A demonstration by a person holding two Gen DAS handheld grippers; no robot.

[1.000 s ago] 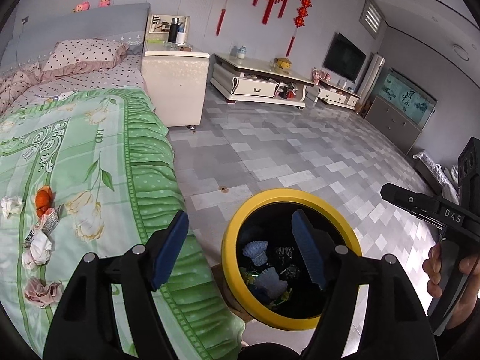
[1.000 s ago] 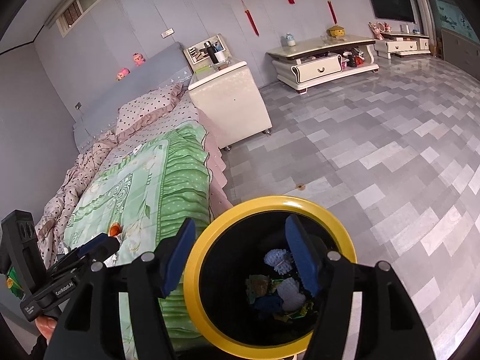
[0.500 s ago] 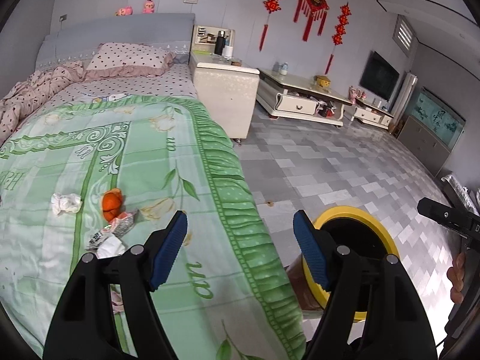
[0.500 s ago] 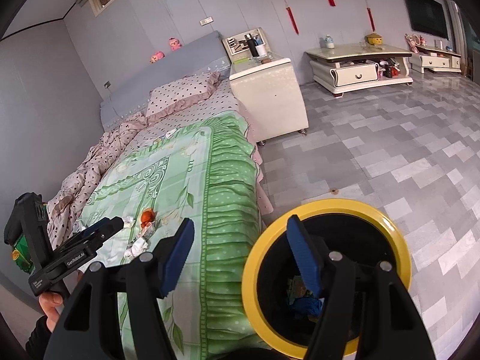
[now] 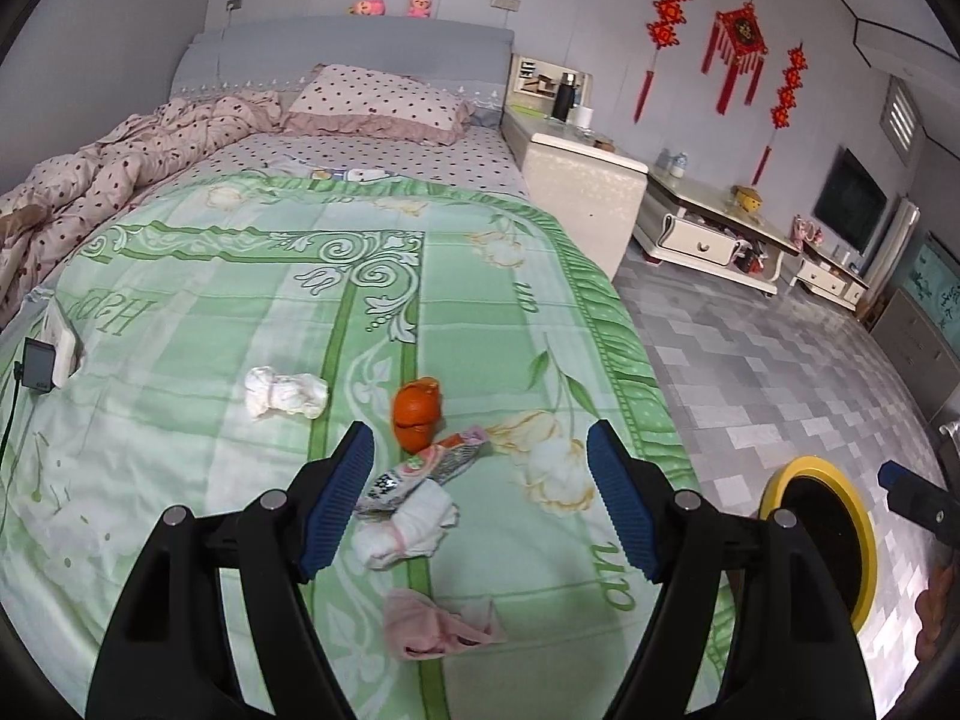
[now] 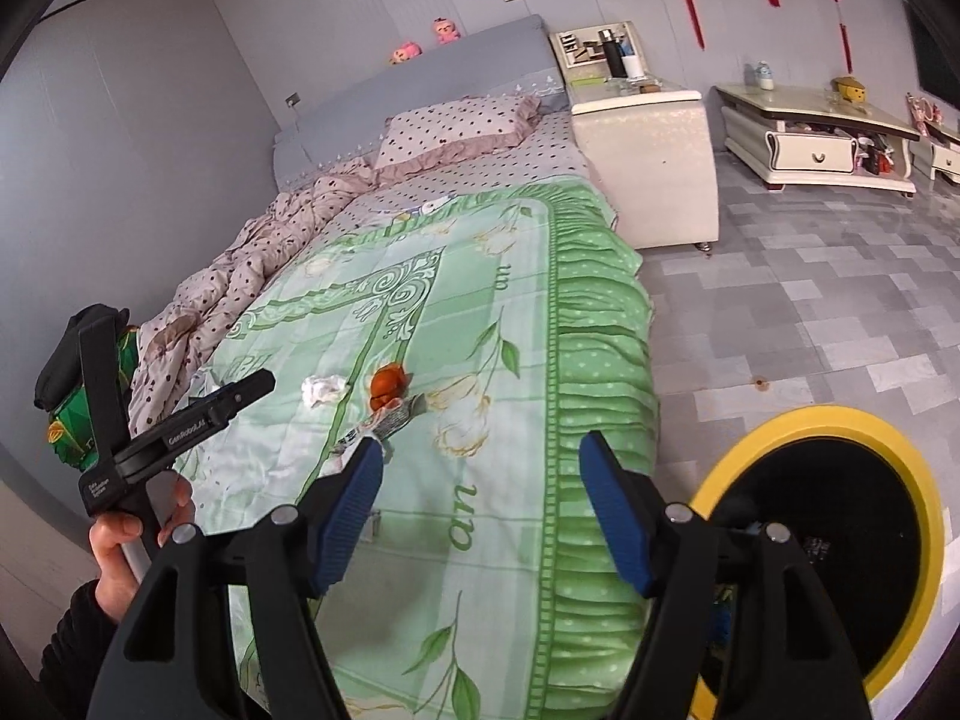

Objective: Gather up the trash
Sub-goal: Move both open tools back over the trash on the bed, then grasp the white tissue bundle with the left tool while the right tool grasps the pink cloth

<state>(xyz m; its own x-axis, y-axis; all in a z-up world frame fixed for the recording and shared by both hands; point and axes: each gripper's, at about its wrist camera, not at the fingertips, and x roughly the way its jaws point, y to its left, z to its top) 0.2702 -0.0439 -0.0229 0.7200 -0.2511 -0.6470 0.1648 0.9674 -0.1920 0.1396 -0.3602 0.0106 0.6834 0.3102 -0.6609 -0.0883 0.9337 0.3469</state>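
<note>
Trash lies on the green bedspread: a white tissue wad, an orange peel, a printed snack wrapper, another white wad and a pink crumpled piece. My left gripper hangs open above the wrapper and the second wad, touching nothing. My right gripper is over the bed's frilled edge, its jaws opening with nothing between them. The peel and wrapper lie beyond it. The yellow-rimmed black bin stands on the floor to its right, some trash inside.
A dark phone on a cable lies at the bed's left edge. A white nightstand and a low TV cabinet stand past the bed. Grey tiled floor runs beside it. A hand holds the left gripper.
Both views have swung left from over the bin to the bed. The bin has slid to the lower right, and the trash pieces now lie in front of the left gripper.
</note>
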